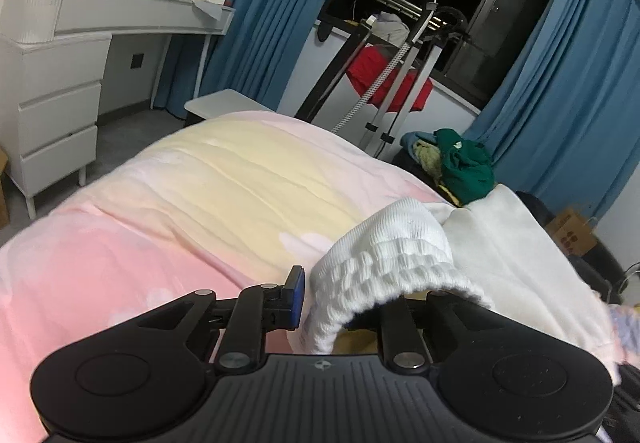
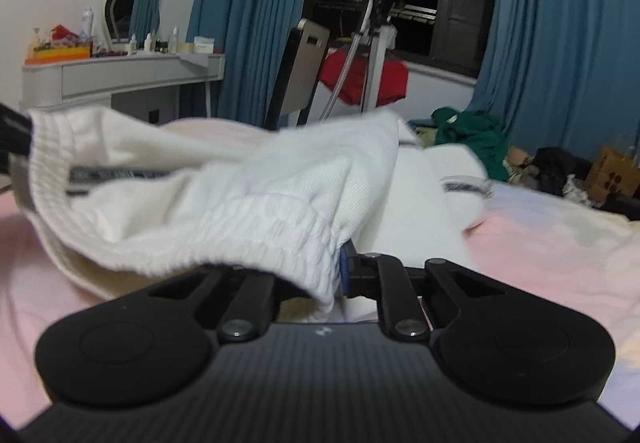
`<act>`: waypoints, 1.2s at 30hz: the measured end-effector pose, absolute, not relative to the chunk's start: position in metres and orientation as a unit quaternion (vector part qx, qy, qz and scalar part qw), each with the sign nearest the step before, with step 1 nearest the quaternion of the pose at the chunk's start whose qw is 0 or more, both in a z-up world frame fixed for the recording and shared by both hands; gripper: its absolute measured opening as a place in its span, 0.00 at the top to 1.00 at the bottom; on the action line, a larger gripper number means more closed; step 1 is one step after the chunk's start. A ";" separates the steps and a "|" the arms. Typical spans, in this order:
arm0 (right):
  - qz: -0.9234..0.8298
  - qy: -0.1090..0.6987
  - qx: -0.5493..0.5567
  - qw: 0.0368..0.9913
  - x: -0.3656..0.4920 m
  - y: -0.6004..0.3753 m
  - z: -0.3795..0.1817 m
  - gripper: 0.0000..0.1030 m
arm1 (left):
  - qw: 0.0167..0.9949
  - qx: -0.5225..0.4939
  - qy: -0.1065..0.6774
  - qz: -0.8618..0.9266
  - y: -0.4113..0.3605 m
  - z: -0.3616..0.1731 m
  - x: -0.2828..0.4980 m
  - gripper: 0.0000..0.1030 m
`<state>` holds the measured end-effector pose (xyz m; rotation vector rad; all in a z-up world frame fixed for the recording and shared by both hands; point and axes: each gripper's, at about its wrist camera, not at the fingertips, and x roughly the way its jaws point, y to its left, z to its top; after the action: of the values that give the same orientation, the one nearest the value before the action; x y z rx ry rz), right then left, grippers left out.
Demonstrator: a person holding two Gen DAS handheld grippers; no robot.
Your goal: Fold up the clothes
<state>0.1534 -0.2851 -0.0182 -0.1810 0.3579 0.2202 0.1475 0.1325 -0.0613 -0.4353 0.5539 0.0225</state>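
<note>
A white garment with a ribbed elastic waistband [image 1: 384, 263] is held up over a bed with a pink and yellow blanket [image 1: 224, 179]. My left gripper [image 1: 316, 303] is shut on one part of the waistband, which drapes over its right finger. My right gripper [image 2: 332, 275] is shut on another part of the waistband [image 2: 256, 219]. The cloth covers its left finger. The rest of the garment [image 2: 424, 183] trails onto the bed. The left gripper's black body [image 2: 12, 131] shows at the left edge of the right wrist view.
A white dresser [image 1: 60, 83] with bottles stands at the left. A rack with a red cloth [image 1: 384, 79] stands before the dark window and blue curtains. A green clothes pile [image 1: 460, 163] and cardboard boxes [image 2: 612, 171] lie at the right of the bed.
</note>
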 end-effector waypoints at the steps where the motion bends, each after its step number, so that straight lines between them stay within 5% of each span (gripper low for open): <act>1: 0.108 0.175 -0.090 0.974 0.142 -0.288 -0.009 0.86 | 0.939 -0.216 0.268 0.010 0.132 -0.059 0.143 0.83; 6: 0.108 0.208 -0.132 0.963 0.085 -0.284 0.014 0.86 | 0.934 -0.244 0.261 0.004 0.131 -0.051 0.123 0.82; 11: 0.164 0.324 -0.048 0.930 0.053 -0.288 -0.021 0.85 | 0.936 -0.223 0.274 0.005 0.127 -0.052 0.113 0.82; 17: 0.156 0.349 -0.095 0.919 0.062 -0.272 -0.052 0.81 | 0.931 -0.194 0.310 0.012 0.125 -0.064 0.116 0.78; 22: 0.189 0.368 -0.022 0.910 0.067 -0.297 -0.042 0.68 | 0.924 -0.185 0.334 0.011 0.128 -0.058 0.095 0.63; 24: 0.215 0.376 -0.009 0.901 0.063 -0.304 -0.035 0.43 | 0.929 -0.160 0.334 0.004 0.128 -0.047 0.082 0.50; 27: 0.253 0.372 0.033 0.892 0.056 -0.319 -0.023 0.24 | 0.939 -0.132 0.317 -0.013 0.128 -0.033 0.060 0.43; 31: 0.294 0.351 0.135 0.879 0.061 -0.344 -0.009 0.23 | 0.956 -0.107 0.272 -0.036 0.121 -0.017 0.041 0.19; 36: 0.220 0.375 0.232 0.870 0.081 -0.366 -0.027 0.21 | 0.966 -0.042 0.249 -0.052 0.097 -0.017 0.052 0.14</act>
<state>0.0807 -0.3659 -0.0275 0.4861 0.7839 0.4606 0.0516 0.0973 -0.0169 -0.0849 0.5041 -0.1052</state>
